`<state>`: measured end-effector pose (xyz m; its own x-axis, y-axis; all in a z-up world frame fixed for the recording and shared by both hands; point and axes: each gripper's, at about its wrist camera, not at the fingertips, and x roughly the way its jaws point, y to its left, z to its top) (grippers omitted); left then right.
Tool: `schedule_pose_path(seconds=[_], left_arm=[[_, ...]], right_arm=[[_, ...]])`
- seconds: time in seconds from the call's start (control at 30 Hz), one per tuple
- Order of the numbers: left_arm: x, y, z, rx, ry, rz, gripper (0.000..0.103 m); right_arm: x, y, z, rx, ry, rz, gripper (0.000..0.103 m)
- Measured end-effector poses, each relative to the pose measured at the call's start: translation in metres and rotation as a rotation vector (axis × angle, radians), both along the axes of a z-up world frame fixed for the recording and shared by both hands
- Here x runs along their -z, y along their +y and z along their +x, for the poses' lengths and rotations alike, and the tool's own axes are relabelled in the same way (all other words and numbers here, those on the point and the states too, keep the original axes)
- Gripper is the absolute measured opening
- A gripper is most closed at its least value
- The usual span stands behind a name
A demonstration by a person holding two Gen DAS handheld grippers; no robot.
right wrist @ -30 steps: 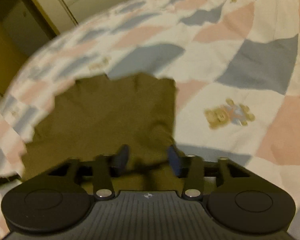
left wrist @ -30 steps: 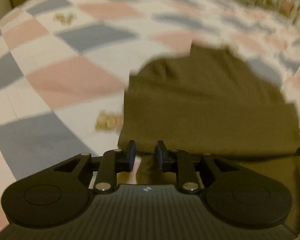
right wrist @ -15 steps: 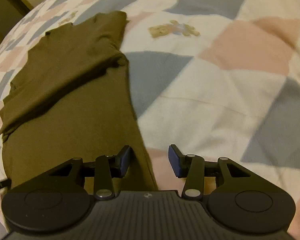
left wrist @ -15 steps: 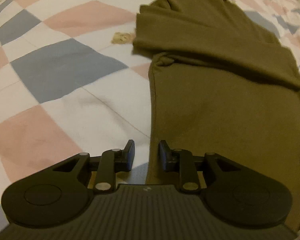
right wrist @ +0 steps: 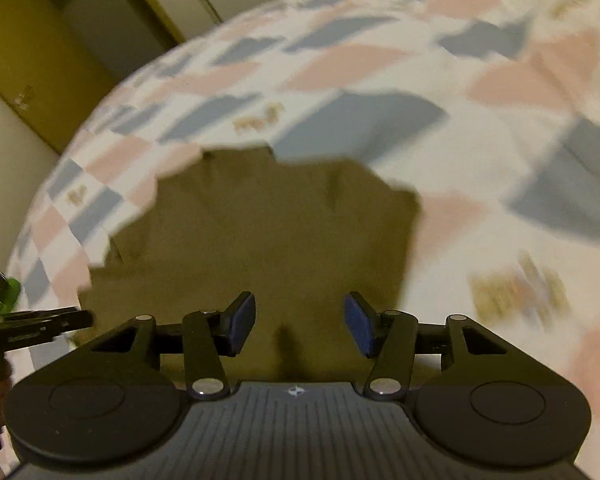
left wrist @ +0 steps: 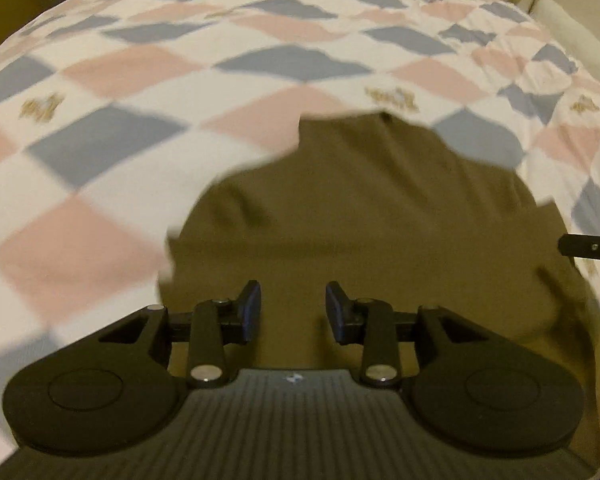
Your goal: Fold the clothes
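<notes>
Olive garment (left wrist: 364, 216) folded, flat on checkered bedspread (left wrist: 140, 120). Left gripper (left wrist: 293, 312) parted wide, holding nothing. Right gripper (right wrist: 299, 322) likewise, above cloth.
</notes>
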<state>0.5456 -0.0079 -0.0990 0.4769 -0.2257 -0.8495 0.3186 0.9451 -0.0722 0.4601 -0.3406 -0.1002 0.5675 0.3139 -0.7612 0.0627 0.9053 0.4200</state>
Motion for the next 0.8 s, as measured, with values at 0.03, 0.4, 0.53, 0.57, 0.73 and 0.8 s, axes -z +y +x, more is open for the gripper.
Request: schedule_pose_path(seconds=[0.03, 0.4, 0.53, 0.57, 0.73, 0.8], left_arm=[[0.002, -0.003, 0.014, 0.008, -0.001, 0.004, 0.032], [0.030, -0.041, 0.131, 0.038, 0.010, -0.032, 0.045], [0.044, -0.048, 0.148, 0.054, 0.045, -0.067, 0.044], [0.046, -0.050, 0.149, 0.067, 0.045, -0.066, 0.039], [0.037, -0.057, 0.135, 0.149, -0.021, -0.064, 0.006], [0.026, -0.053, 0.119, 0.165, -0.082, -0.068, 0.006]], right_arm=[[0.000, 0.000, 0.013, -0.007, -0.006, -0.002, 0.053], [0.031, 0.012, 0.142, -0.120, -0.032, -0.048, 0.053], [0.048, 0.018, 0.169, -0.120, -0.009, 0.004, 0.059], [0.052, 0.019, 0.174, -0.121, -0.006, 0.017, 0.059], [0.051, 0.032, 0.176, -0.199, -0.043, 0.017, 0.011], [0.040, 0.035, 0.166, -0.204, -0.106, -0.023, 0.009]])
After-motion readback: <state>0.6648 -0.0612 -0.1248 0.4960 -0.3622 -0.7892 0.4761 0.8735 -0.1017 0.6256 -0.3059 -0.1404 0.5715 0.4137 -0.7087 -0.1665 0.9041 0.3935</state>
